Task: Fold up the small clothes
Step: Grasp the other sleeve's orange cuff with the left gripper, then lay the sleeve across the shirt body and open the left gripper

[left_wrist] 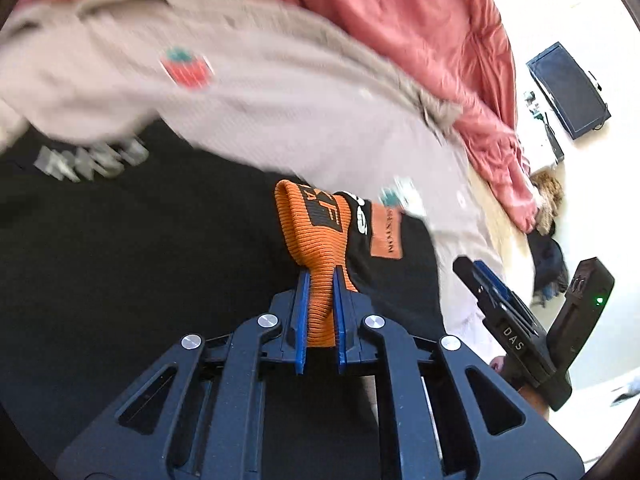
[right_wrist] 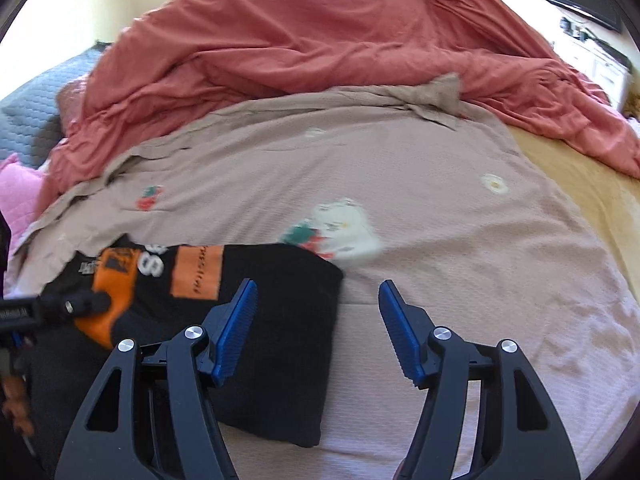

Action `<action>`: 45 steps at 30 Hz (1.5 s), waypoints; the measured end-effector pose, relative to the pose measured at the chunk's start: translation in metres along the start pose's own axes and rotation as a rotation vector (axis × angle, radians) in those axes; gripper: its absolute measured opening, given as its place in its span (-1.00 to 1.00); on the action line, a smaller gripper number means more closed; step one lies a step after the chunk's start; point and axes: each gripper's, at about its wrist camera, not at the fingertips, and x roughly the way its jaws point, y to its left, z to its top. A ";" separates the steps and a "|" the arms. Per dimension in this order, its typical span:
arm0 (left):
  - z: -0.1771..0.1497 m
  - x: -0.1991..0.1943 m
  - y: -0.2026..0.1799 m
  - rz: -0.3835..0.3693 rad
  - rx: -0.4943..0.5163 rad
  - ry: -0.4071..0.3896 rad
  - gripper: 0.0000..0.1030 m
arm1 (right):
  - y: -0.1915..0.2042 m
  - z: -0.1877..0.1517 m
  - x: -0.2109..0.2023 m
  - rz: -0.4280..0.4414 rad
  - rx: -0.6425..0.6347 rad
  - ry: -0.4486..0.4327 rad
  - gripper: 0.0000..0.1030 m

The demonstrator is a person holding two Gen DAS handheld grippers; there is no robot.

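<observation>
A black garment (right_wrist: 276,320) with an orange ribbed cuff (left_wrist: 316,240) and orange patches lies folded on a beige printed sheet (right_wrist: 440,240). My left gripper (left_wrist: 320,276) is shut on the orange cuff, lifting it; it shows at the left edge of the right wrist view (right_wrist: 80,304). My right gripper (right_wrist: 318,286) is open and empty, hovering over the garment's right edge. It also shows in the left wrist view (left_wrist: 486,280). The black garment fills the left wrist view's lower left (left_wrist: 120,260).
A rumpled salmon-red comforter (right_wrist: 320,40) is heaped at the back of the bed. Pink and grey pillows (right_wrist: 24,128) lie at the left. A yellow mattress cover (right_wrist: 580,176) shows at the right. A dark screen (left_wrist: 568,88) and white furniture stand beyond the bed.
</observation>
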 end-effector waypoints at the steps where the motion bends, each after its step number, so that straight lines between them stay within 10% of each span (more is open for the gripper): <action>1: 0.002 -0.007 0.005 0.016 0.003 -0.013 -0.91 | 0.008 0.000 0.001 0.027 -0.010 0.001 0.20; 19: -0.013 -0.116 0.148 0.304 -0.104 -0.152 -0.91 | 0.165 -0.037 0.023 0.283 -0.302 0.043 0.23; 31: -0.043 -0.133 0.210 0.407 -0.185 -0.156 -0.93 | 0.114 -0.023 0.024 0.018 -0.265 -0.023 0.30; 39: -0.047 -0.125 0.214 0.443 -0.179 -0.128 -0.97 | 0.153 -0.039 0.029 0.259 -0.259 0.032 0.30; 45: -0.050 -0.154 0.181 0.487 -0.070 -0.202 -0.86 | 0.169 -0.062 0.061 0.180 -0.369 0.163 0.09</action>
